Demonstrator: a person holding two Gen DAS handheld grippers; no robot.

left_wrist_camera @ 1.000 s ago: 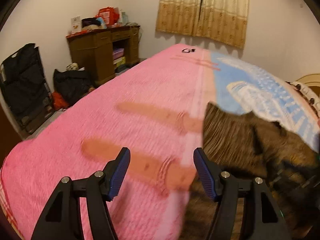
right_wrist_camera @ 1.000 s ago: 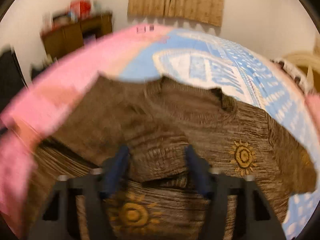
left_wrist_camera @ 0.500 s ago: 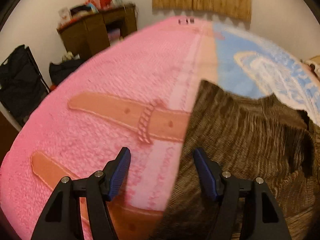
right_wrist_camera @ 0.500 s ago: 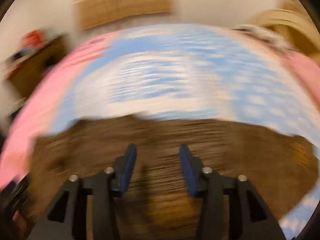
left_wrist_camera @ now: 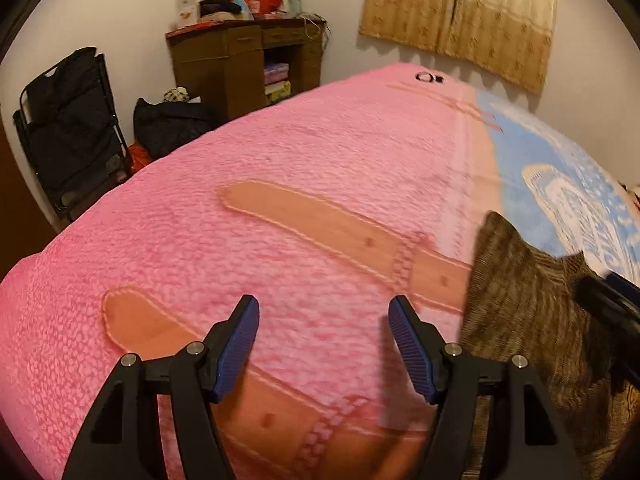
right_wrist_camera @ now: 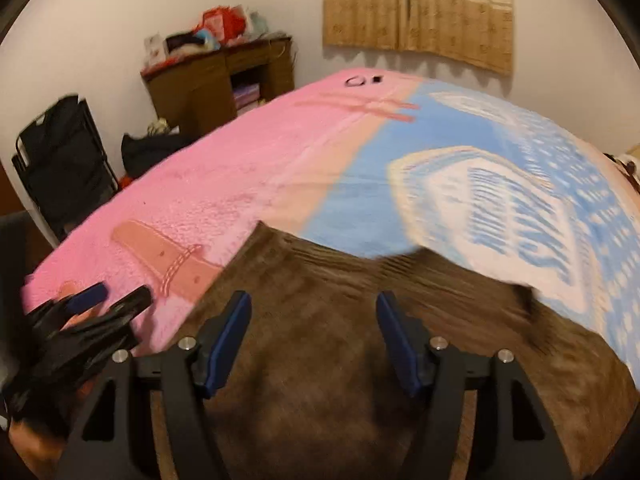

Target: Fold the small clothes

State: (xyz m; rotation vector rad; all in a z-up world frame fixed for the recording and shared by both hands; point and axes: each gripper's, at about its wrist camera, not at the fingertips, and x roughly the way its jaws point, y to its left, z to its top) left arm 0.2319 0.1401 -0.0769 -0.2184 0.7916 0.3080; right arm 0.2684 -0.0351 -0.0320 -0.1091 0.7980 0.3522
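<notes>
Through the left wrist camera I see my left gripper with its blue pads spread wide and nothing between them, held over the pink side of the blanket with its printed tan straps. The brown garment lies on the blanket to the right of the gripper, and the right finger's arm overlaps its near edge in view. The other gripper shows at the right edge, dark and blurred over the cloth. Behind stand a wooden desk piled with red and white things, a black folding chair, a dark bag on the floor and tan curtains; a card on the desk carries a mark too small for me to read. Through the right wrist camera, my right gripper is also spread wide and holds nothing, poised over the garment, which fills the lower picture where pink meets the blue and white pattern. The left gripper appears at the lower left, beside the garment's edge. I can read no writing anywhere.
</notes>
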